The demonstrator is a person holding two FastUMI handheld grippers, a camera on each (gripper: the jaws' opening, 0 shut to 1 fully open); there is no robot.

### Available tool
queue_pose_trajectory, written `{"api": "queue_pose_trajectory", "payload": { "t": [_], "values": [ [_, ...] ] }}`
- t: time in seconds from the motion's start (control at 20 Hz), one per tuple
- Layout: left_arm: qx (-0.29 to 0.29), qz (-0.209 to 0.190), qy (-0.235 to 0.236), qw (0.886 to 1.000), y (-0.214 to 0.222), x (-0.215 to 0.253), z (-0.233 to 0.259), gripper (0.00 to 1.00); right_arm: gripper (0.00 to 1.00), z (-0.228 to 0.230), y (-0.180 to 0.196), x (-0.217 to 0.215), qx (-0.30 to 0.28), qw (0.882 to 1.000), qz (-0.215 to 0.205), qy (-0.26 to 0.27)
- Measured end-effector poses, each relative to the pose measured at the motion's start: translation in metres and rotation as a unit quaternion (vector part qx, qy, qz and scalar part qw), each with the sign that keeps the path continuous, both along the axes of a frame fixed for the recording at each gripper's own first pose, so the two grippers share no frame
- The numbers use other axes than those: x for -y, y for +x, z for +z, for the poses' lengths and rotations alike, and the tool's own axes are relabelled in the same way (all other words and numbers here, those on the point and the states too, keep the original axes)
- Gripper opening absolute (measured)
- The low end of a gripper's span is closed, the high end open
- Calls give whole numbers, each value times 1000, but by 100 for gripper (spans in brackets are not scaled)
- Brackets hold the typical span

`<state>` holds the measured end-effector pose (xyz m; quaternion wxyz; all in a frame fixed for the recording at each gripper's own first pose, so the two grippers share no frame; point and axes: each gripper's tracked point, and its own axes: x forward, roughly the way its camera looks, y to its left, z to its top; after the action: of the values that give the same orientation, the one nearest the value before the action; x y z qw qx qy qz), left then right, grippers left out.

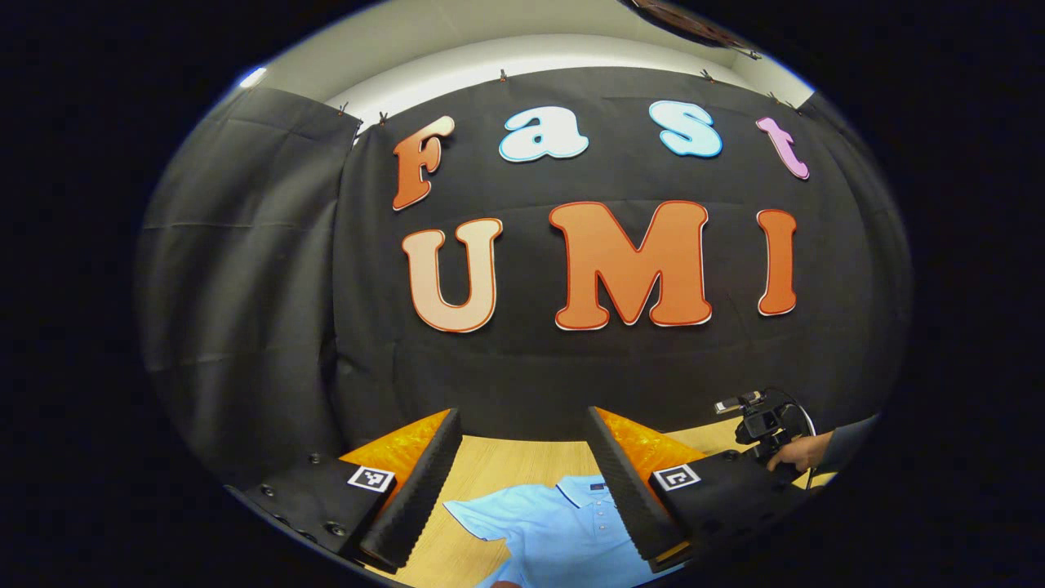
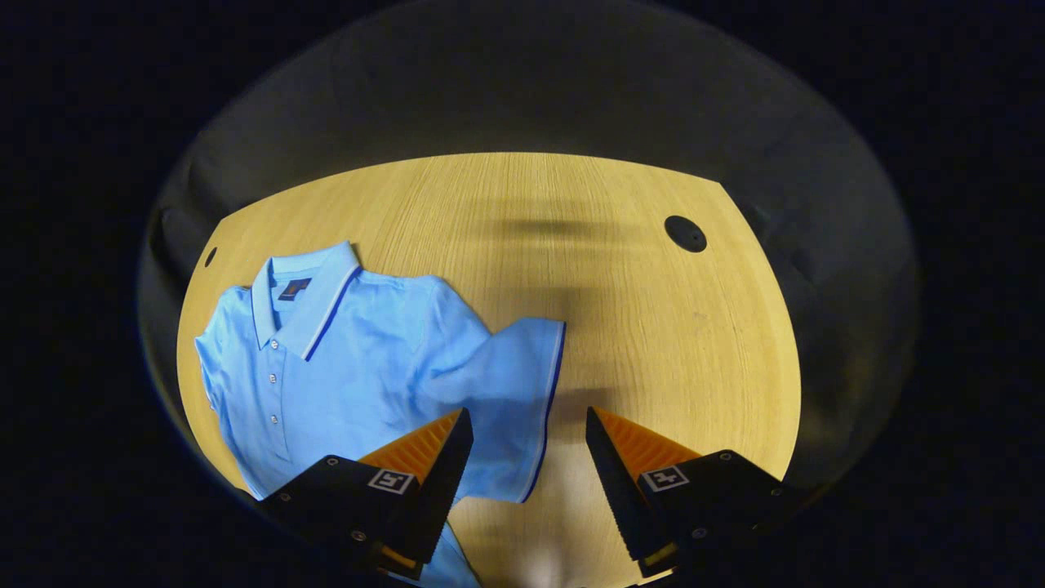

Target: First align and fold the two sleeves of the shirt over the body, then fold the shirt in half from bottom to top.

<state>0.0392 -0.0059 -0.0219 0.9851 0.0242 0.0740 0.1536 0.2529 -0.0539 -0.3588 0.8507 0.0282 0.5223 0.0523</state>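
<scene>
Your right gripper (image 2: 526,457) hangs with fingers spread above the light blue polo shirt's (image 2: 351,367) sleeve (image 2: 510,384), while your left gripper (image 1: 522,474), equally agape, faces the wall.

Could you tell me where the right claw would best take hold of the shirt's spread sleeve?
Probably at the sleeve cuff, along its striped hem. That edge lies flat on the table, facing the open right claw, so come from the outer side, one finger sliding under the hem, then carry it over the shirt body.

Black hand-held gripper (image 2: 526,457) bodies with screws, square tag markers.
</scene>
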Motion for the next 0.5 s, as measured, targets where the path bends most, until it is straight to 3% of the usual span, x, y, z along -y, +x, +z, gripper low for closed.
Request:
{"api": "queue_pose_trajectory", "payload": {
  "t": [0.25,0.35,0.45,0.5],
  "values": [
    [-14,2,8,1000,4,1,-6,99,78,-15,2,-5,-22,1000,0,6],
    [-18,3,7,1000,3,3,-8,99,69,-15,0,-10,-27,999,-4,17],
    [-18,2,7,1000,3,8,-8,99,52,-15,1,-11,-23,1000,1,17],
    [-19,1,8,1000,4,9,-7,99,32,-15,2,-10,-24,999,-13,22]
  ]
}}
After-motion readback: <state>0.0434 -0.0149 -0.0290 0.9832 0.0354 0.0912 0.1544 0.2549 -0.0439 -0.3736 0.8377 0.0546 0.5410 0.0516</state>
